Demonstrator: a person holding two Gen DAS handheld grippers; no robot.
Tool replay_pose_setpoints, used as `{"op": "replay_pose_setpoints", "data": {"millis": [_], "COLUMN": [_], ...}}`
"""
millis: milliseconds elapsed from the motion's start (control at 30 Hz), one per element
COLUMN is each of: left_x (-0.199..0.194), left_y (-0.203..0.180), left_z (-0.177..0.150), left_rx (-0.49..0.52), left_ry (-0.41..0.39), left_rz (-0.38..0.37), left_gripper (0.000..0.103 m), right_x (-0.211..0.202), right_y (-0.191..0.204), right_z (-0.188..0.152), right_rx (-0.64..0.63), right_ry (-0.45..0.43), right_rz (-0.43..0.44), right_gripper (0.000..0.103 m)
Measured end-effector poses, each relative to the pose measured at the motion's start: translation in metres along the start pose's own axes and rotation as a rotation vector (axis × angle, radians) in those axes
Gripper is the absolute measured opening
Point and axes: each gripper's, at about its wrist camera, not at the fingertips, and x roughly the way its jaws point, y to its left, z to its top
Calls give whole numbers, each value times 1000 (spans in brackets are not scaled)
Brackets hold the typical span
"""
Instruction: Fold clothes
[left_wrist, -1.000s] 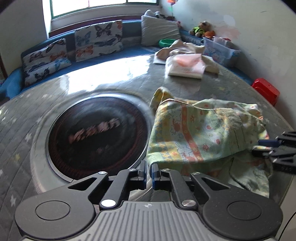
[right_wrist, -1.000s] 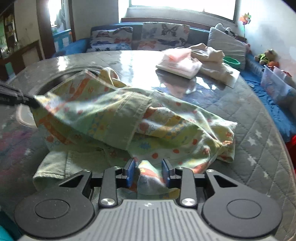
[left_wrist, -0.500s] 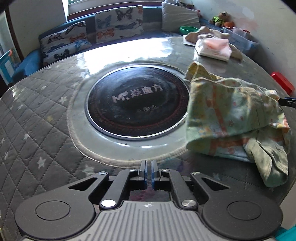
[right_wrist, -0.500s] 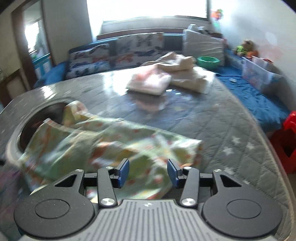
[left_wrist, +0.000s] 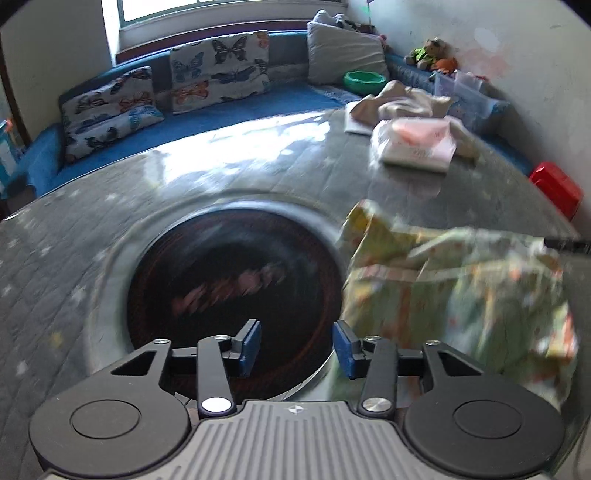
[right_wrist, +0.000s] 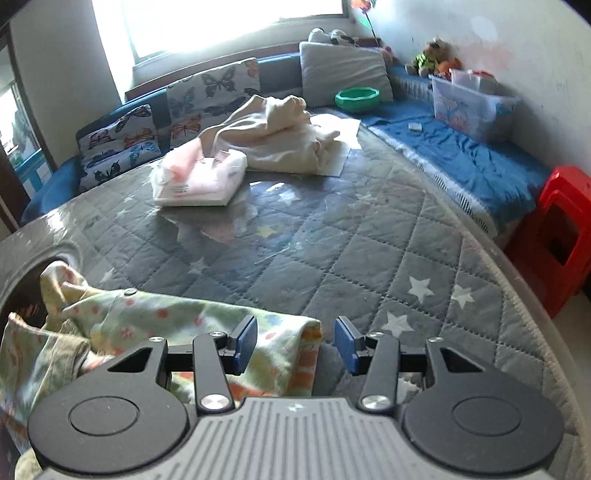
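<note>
In the left wrist view, the left gripper (left_wrist: 296, 345) hangs with its blue-padded jaws apart and nothing between them, over the black round glass inset (left_wrist: 236, 295) in the grey quilted star-print table cover (left_wrist: 66, 258); the green and yellow cartoon-print garment (left_wrist: 458, 291) lies bunched just to its right, blurred. In the right wrist view, the right gripper (right_wrist: 295, 343) is likewise spread wide and empty, the garment's (right_wrist: 177, 332) folded corner lying under and between its fingers. A pink-and-white folded pile (right_wrist: 199, 177) sits well apart, farther back. This looks like the pause between folds: next, each gripper likely needs to close on an edge for another fold.
</note>
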Motion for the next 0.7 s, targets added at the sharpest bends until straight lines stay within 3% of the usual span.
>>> {"op": "replay_pose_setpoints", "data": {"millis": [333,467,567,633,700], "left_x": [63,91,112,123,126], "left_y": [-32,-40,-40,-37,-35], "left_z": [72,85,90,89,86], "left_rx": [-55,-59,-81,-107,-116], "left_ry": [-6,28,69,107,111], "left_rz": [-83,-62,-64,-92,-103], "left_gripper": [61,61,56,35,26], "right_x": [21,22,22,23,23], "right_y": [-8,-8,-8,-9,-12], "right_z": [4,6,6,6,7], "right_rx": [30,30,28,30,43], "right_ry": [41,45,42,39,31], "right_rz": [46,70,79,84,83], "right_gripper": [46,40,36,29,20]}}
